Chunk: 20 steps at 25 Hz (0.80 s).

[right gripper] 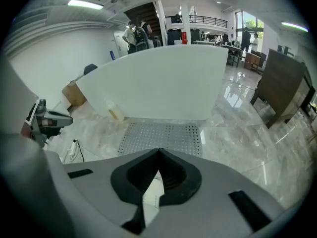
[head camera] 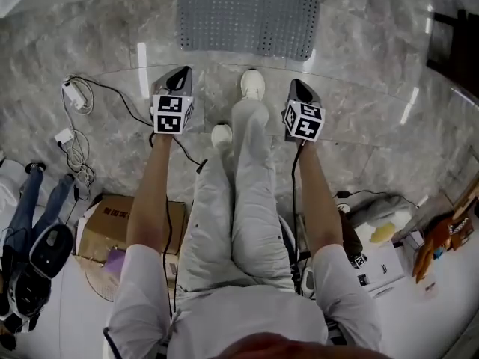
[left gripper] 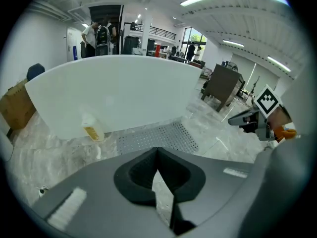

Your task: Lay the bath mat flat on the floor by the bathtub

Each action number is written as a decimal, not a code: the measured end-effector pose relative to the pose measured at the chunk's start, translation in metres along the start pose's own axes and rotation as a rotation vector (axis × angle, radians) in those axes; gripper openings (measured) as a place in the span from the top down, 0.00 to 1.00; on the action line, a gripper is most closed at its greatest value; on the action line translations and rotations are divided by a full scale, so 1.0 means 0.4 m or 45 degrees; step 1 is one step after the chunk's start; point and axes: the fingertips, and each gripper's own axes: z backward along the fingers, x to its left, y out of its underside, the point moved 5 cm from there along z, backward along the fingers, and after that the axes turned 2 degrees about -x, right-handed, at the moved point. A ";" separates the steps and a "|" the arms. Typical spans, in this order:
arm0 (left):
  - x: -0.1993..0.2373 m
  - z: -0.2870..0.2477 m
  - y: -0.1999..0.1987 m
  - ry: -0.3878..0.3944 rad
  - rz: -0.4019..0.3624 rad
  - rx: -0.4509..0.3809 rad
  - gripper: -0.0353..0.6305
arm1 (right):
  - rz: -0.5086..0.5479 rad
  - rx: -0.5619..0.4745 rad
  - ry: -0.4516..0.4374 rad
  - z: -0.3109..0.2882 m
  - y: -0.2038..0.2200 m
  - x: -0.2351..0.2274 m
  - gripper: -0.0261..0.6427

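Observation:
The grey perforated bath mat (head camera: 248,19) lies flat on the marble floor against the white bathtub wall (left gripper: 114,93). It also shows as the mat (left gripper: 156,137) in the left gripper view and the mat (right gripper: 161,137) in the right gripper view. My left gripper (head camera: 179,77) hangs shut and empty well short of the mat's near left corner. My right gripper (head camera: 298,88) is shut with nothing in it, short of the mat's near right part. Both grippers are held above the floor beside the person's legs.
A small bottle (left gripper: 92,127) stands at the tub's foot left of the mat. White chargers and cables (head camera: 75,118) lie on the floor at left, with a cardboard box (head camera: 112,230) behind. A dark cabinet (right gripper: 285,86) stands right. The person's white shoes (head camera: 253,84) are between the grippers.

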 end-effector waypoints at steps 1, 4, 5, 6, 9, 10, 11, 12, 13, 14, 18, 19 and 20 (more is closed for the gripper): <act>-0.012 0.046 -0.029 0.005 -0.007 -0.002 0.95 | -0.007 -0.011 -0.013 0.049 -0.030 0.018 0.96; -0.045 0.187 -0.135 0.018 0.003 -0.042 0.95 | -0.023 -0.056 -0.058 0.202 -0.124 0.076 0.96; -0.052 0.234 -0.175 0.017 0.014 -0.067 0.95 | -0.026 -0.077 -0.076 0.252 -0.159 0.100 0.96; -0.057 0.280 -0.217 0.015 0.023 -0.096 0.95 | -0.024 -0.105 -0.097 0.301 -0.197 0.126 0.96; -0.076 0.429 -0.343 0.009 0.011 -0.194 0.95 | 0.020 -0.213 -0.170 0.462 -0.312 0.215 0.96; -0.087 0.489 -0.380 0.007 0.006 -0.230 0.95 | 0.039 -0.250 -0.191 0.525 -0.343 0.247 0.96; -0.098 0.553 -0.414 0.003 0.005 -0.271 0.95 | 0.056 -0.288 -0.207 0.589 -0.372 0.276 0.96; -0.108 0.616 -0.447 -0.004 0.003 -0.316 0.95 | 0.071 -0.328 -0.219 0.651 -0.399 0.302 0.96; -0.118 0.676 -0.478 -0.013 -0.003 -0.363 0.95 | 0.083 -0.371 -0.224 0.710 -0.427 0.321 0.96; -0.127 0.734 -0.507 -0.021 -0.012 -0.411 0.95 | 0.092 -0.418 -0.222 0.767 -0.456 0.335 0.96; -0.164 0.961 -0.599 -0.038 -0.047 -0.604 0.95 | 0.128 -0.632 -0.195 0.987 -0.572 0.371 0.96; -0.166 1.014 -0.619 -0.047 -0.057 -0.650 0.95 | 0.146 -0.692 -0.189 1.034 -0.603 0.383 0.96; -0.167 1.062 -0.641 -0.057 -0.070 -0.694 0.95 | 0.166 -0.754 -0.188 1.077 -0.636 0.393 0.96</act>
